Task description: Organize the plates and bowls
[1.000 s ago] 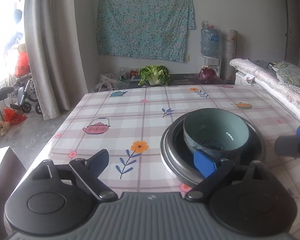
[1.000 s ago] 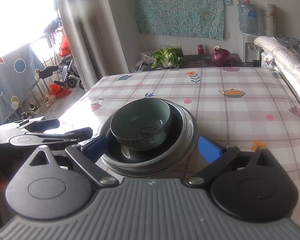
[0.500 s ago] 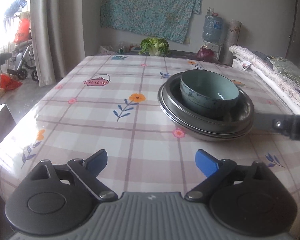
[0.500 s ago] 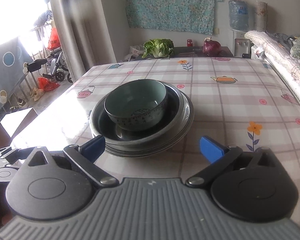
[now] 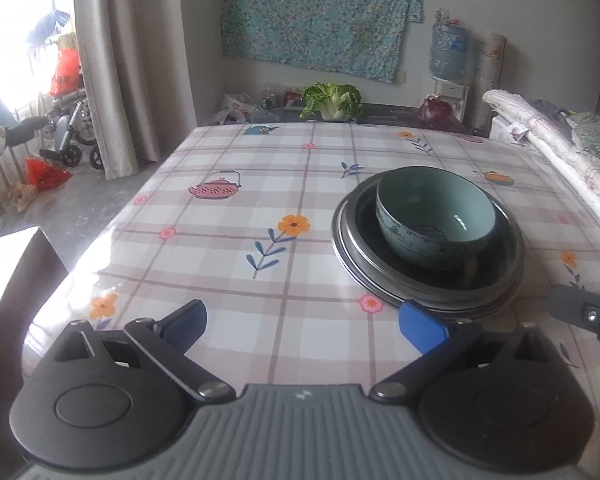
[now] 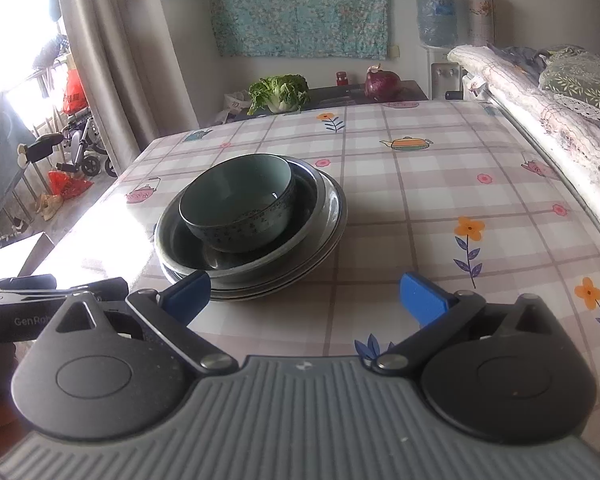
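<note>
A pale green bowl (image 5: 436, 216) sits in a stack of dark plates (image 5: 496, 288) on the checked tablecloth. The stack also shows in the right wrist view, with the bowl (image 6: 240, 200) on the plates (image 6: 324, 220). My left gripper (image 5: 300, 320) is open and empty, just short of the stack's near left rim. My right gripper (image 6: 304, 296) is open and empty, just in front of the stack, its left finger by the rim. Each gripper shows at the edge of the other's view.
The table (image 5: 220, 248) carries a plaid cloth with flowers and teapots. Folded bedding (image 6: 540, 112) runs along its right edge. A cabbage (image 5: 332, 100) and a red onion (image 5: 436, 112) lie on a dark counter beyond the far edge. A curtain (image 5: 112, 60) hangs at left.
Both grippers have drawn back from the stack and stayed open. The stack has not moved on the table.
</note>
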### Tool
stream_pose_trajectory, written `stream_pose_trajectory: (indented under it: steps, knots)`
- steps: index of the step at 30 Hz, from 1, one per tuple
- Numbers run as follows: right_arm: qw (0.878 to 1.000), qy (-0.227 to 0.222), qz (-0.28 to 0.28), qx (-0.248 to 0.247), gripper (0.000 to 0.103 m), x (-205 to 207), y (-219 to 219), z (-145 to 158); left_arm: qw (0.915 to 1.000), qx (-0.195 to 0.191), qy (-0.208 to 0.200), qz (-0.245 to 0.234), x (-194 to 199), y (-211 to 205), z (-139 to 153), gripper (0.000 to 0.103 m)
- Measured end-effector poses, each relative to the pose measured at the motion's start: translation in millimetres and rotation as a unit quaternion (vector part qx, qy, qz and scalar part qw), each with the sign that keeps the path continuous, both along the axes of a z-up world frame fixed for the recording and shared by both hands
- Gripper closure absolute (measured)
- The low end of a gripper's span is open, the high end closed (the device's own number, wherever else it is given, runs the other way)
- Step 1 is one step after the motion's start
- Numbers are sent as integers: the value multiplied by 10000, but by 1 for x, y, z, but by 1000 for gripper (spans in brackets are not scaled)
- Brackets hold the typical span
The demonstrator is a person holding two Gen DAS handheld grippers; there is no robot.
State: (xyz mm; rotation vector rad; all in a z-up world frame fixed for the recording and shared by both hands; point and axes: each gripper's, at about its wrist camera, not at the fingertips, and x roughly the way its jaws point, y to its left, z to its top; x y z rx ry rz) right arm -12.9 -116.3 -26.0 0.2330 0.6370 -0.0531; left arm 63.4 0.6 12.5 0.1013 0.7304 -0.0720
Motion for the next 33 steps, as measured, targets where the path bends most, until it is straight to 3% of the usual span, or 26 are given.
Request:
stream_pose_trajectory:
  steps: [4, 18, 33]
  knots:
    - [9999, 59, -78, -33, 1, 3, 1, 3, 9993, 342, 12, -153, 9, -9, 6, 0]
    - [9994, 279, -131, -152, 1, 12, 1, 6, 9983, 146, 563, -7, 25, -21, 5, 0]
    - [9988, 364, 3, -317, 1, 15, 12, 13, 9963, -67, 845, 164, 27, -12, 3, 0]
